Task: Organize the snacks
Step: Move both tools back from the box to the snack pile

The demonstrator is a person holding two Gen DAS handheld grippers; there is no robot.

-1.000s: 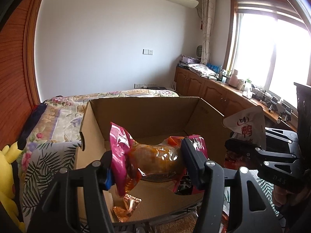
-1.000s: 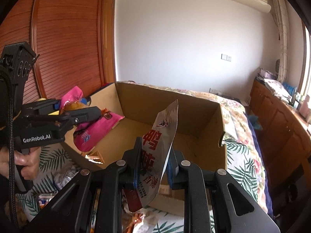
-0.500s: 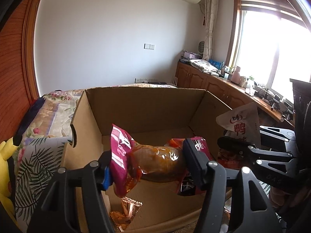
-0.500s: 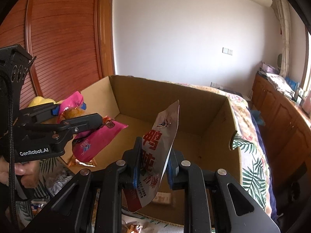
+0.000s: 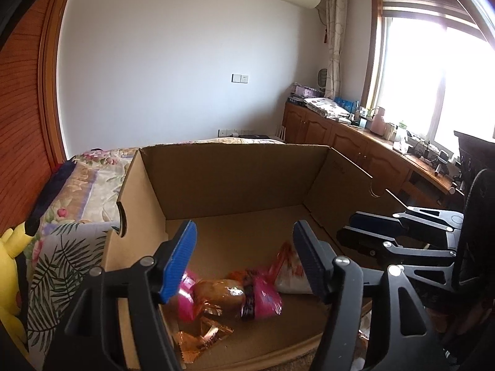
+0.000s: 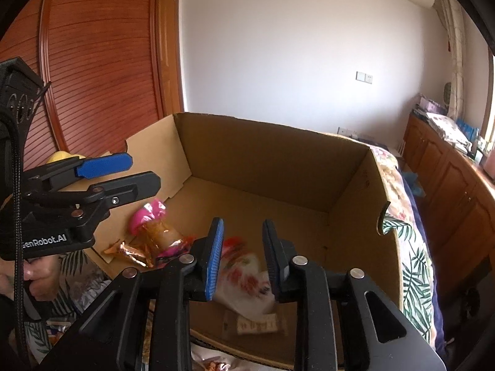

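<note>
An open cardboard box stands on the bed. A pink-ended clear snack pack lies on its floor near the front left, next to a small orange foil packet. A white and red pouch lies beside it, blurred in the right wrist view. My left gripper is open and empty above the pink pack. My right gripper is open and empty above the pouch.
The bed has a floral and leaf-print cover. A yellow plush toy lies at its left. More snack packs lie in front of the box. Wooden cabinets run under the window.
Both grippers have opened. The pink snack pack and the white and red pouch have dropped from the fingers onto the box floor. Both views have moved closer over the box.
</note>
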